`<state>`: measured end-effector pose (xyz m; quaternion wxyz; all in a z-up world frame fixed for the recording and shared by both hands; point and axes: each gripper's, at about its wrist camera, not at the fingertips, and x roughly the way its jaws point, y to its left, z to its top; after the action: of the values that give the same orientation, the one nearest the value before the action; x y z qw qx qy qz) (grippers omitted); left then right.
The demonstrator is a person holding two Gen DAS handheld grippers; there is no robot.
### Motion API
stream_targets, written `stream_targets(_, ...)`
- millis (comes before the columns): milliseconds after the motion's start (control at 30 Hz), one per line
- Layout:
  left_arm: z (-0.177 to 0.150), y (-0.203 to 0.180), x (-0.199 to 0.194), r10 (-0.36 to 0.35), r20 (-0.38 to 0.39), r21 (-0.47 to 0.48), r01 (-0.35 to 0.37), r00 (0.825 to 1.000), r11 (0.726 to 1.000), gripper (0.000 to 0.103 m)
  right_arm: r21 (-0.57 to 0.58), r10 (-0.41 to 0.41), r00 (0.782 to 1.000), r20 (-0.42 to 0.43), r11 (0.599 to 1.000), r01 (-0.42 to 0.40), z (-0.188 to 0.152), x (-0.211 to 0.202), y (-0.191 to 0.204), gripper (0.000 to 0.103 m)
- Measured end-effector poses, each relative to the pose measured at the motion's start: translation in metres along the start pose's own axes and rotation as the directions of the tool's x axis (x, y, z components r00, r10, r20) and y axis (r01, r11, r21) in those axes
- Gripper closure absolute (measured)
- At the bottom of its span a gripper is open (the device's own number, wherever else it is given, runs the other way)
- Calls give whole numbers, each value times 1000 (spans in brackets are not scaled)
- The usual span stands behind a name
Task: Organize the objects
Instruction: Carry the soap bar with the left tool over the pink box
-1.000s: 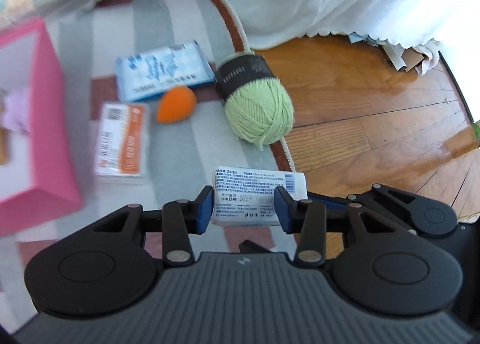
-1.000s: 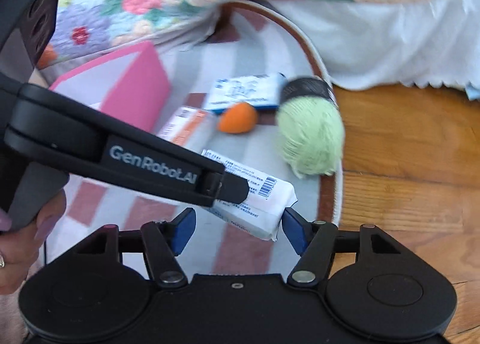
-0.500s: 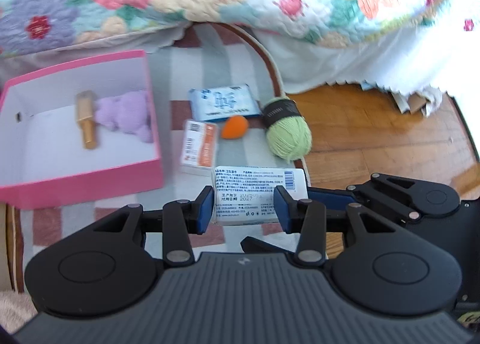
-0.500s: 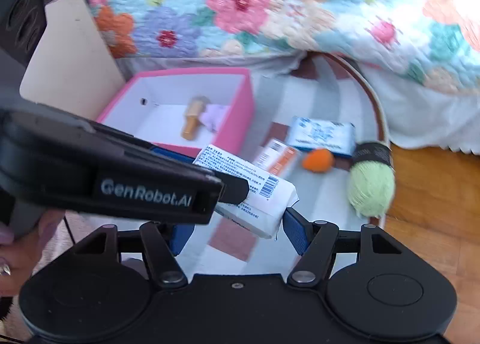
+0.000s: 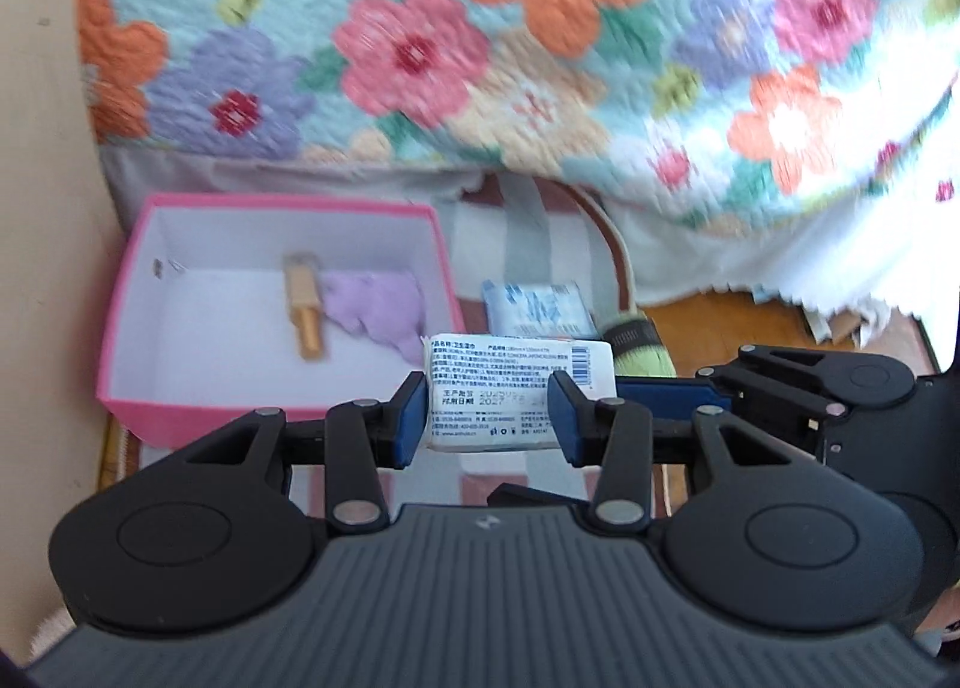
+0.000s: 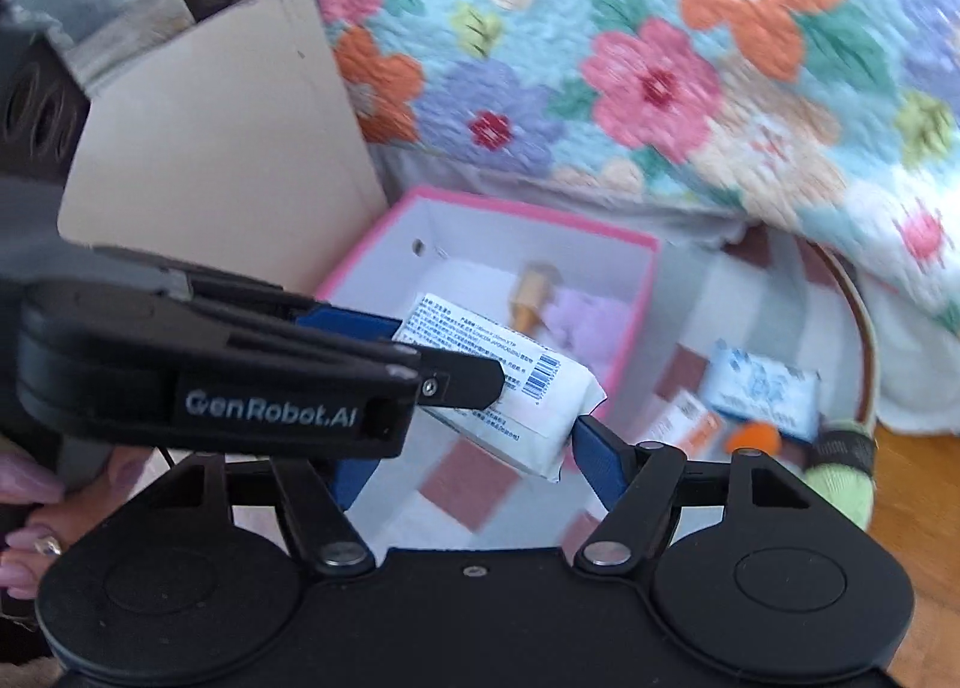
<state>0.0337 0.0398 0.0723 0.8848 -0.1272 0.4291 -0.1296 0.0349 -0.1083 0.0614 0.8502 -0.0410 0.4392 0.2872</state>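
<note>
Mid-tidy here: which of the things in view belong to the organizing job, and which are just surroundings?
Job:
white wipes pack in left gripper
pink box
gold bottle, purple toy inside it
blue packet
green yarn
orange packet
orange sponge

Surroundings:
floral quilt
striped rug
cardboard

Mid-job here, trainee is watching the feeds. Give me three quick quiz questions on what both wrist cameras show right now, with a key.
1. True or false: the pink box is empty.
2. Which gripper clamps the white wipes pack? A) left gripper B) right gripper C) neither
3. Fill in: the green yarn ball lies ___ the box.

Key
1. False: a gold bottle and a purple plush lie inside.
2. A. The right gripper's jaws are opening, the pack's end between them.
3. outside
</note>
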Motion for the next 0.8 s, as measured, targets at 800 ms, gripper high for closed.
stream_targets(800,25,146,151,68,-132,-277,-103,989,955,61,-156,-33,986,-164,988,7,70,200,-6,52)
